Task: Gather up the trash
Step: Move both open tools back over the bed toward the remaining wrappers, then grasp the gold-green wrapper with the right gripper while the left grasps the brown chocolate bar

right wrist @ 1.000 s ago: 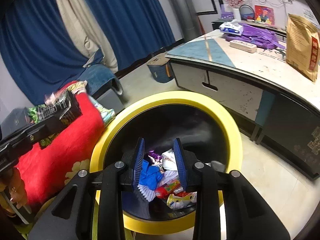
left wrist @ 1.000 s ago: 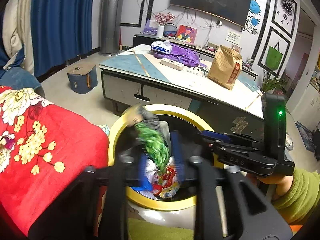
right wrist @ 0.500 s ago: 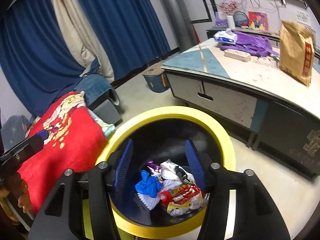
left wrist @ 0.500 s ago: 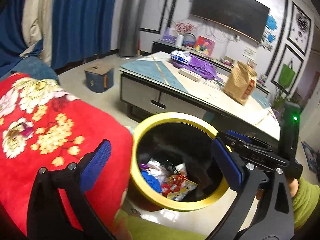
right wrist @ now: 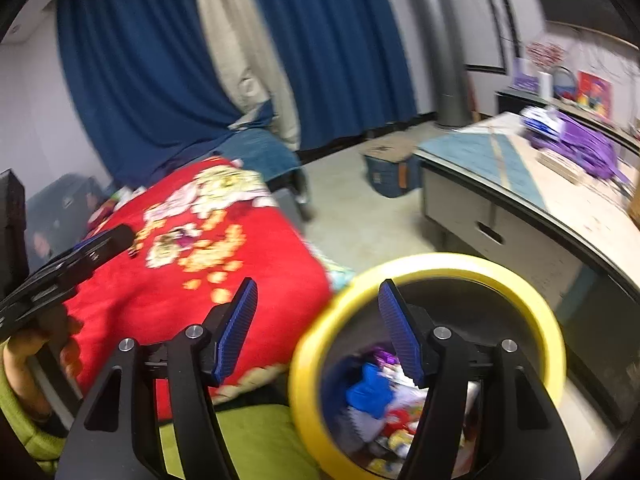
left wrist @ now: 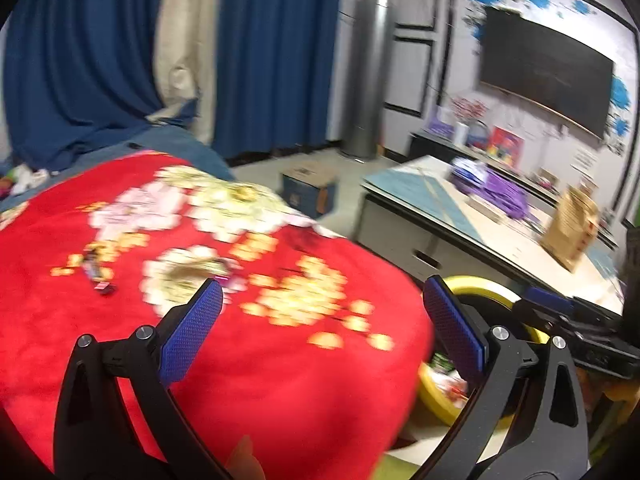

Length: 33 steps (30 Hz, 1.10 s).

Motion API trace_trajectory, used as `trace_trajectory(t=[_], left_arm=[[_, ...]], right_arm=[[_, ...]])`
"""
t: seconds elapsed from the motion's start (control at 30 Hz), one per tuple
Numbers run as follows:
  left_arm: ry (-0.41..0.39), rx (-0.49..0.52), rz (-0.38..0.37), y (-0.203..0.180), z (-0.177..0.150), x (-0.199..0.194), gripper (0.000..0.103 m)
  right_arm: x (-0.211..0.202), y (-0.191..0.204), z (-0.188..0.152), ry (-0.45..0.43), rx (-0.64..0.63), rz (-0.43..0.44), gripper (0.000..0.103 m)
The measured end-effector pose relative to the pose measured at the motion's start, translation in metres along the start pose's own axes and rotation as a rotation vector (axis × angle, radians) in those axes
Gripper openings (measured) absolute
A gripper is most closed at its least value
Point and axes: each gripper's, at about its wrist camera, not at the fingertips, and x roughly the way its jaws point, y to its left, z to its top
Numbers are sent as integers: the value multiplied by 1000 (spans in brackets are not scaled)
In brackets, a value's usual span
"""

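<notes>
Your left tongs [left wrist: 322,322] gape wide and empty over the red blanket [left wrist: 248,352], where a small dark wrapper [left wrist: 98,276] lies toward its left edge. Your right tongs [right wrist: 318,330] are also spread, holding nothing, above the near rim of the yellow bin [right wrist: 516,280], with wrappers [right wrist: 380,408] piled inside.

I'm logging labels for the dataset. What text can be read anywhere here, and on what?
None can be read.
Brown bag on the table: print blurred.
Wall notice: too small.
Wrappers in the bin: blurred.
Small wrapper on the red blanket: blurred.
</notes>
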Motion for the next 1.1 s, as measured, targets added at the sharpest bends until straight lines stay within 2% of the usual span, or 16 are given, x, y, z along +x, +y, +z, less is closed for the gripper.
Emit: trace_trajectory(t=[0.33,0.4,0.5,0.6,0.93,1.0,1.07,1.1], left_arm=[[-64,-135,157,78,11,-18,92],[-64,-166,179,94,11,-19,92],[-54,-230,207,125,10,-19,92],[-39,-288,222,148,7,-17,92],[40,-491,181,201,-12,8,91],[57,-517,170,206,-14,15,88],[78,-539,158,209,-16,23,84],[85,-548,155,211,-17,28,82]], right_arm=[[66,97,31,61,-195,150,62],[85,118,39,87,-231,194,62],[109,142,45,114,-300,209,62],[141,169,49,152,-389,217,62],[218,208,52,255,-507,177,60],[230,211,52,279,-514,163,57],[245,210,49,332,-497,147,40],[247,208,48,342,-484,158,38]])
